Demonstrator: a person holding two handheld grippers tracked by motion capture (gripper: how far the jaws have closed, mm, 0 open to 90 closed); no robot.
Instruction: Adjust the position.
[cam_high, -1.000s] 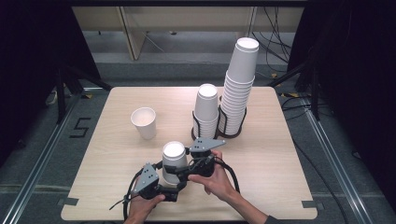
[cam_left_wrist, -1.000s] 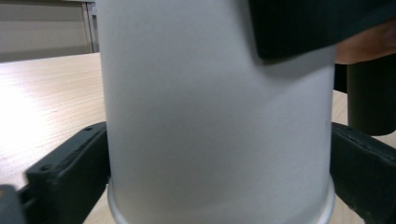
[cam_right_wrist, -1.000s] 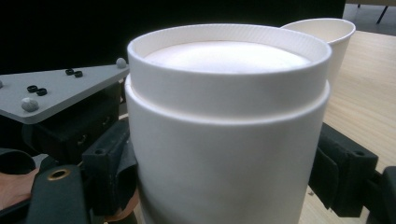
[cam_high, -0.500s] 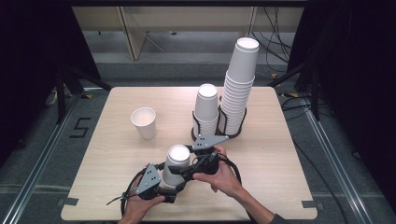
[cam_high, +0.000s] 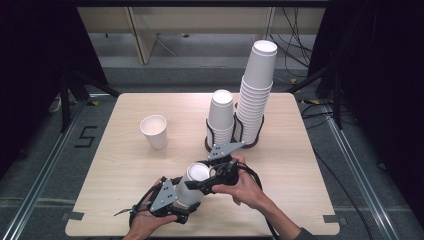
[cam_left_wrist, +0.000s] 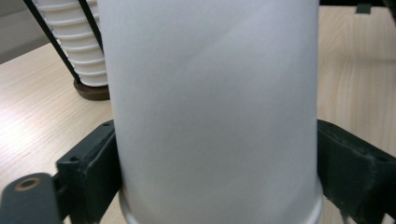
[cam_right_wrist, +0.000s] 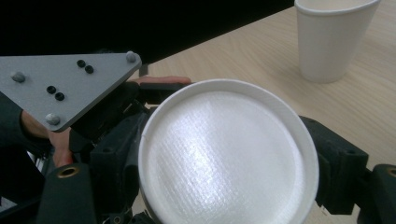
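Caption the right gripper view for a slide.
Both grippers clamp an upturned paper cup; an upright cup stands behind.

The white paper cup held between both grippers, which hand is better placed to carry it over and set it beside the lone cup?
Left, probably. The left hand-held gripper clamps the white paper cup around its wall, on the side nearer the lone open white paper cup. The right hand-held gripper grips only near its upturned base.
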